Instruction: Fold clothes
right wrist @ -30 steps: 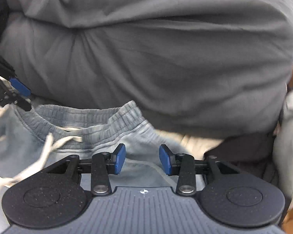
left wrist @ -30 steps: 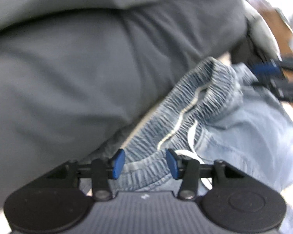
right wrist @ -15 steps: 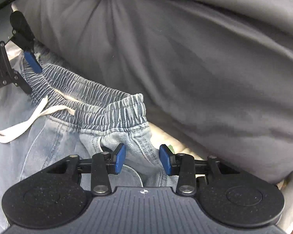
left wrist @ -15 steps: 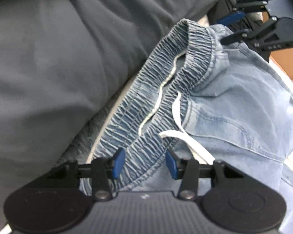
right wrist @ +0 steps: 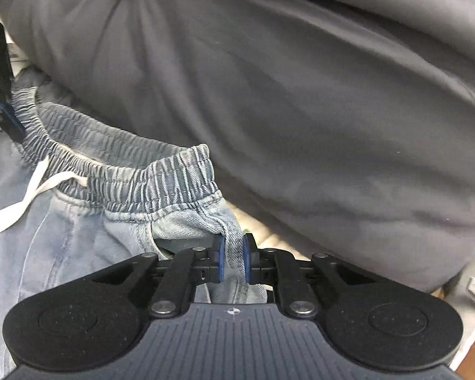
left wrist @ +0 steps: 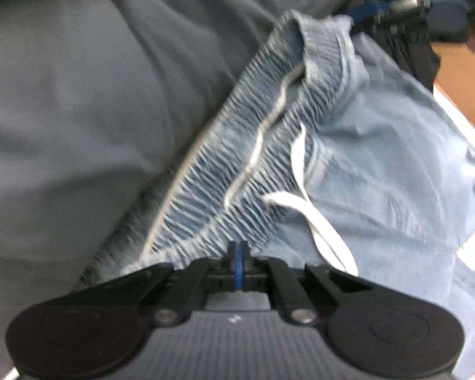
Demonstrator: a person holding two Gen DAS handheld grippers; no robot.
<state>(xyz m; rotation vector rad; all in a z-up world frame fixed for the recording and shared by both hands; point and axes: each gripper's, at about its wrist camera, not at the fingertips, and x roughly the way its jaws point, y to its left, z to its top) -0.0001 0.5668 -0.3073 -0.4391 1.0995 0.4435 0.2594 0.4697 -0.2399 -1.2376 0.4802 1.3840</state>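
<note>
Item: light-blue denim trousers (left wrist: 380,164) with a gathered elastic waistband (right wrist: 161,186) and a white drawstring (left wrist: 304,202), lying just below a large bulk of grey cloth (right wrist: 300,79) that fills the upper part of both views.

Your left gripper (left wrist: 237,253): jaws have just been closing; the blue pads now meet at the near end of the waistband. That view is blurred, so cloth between them seems likely, but I cannot tell for certain.

Your right gripper (right wrist: 234,261): jaws have just been closing; narrow now, pinching a fold of denim at the waistband's other corner, cloth plainly between the pads.

Also: a strip of brown surface (left wrist: 459,79) beyond the trousers at the right of the left-wrist view.
</note>
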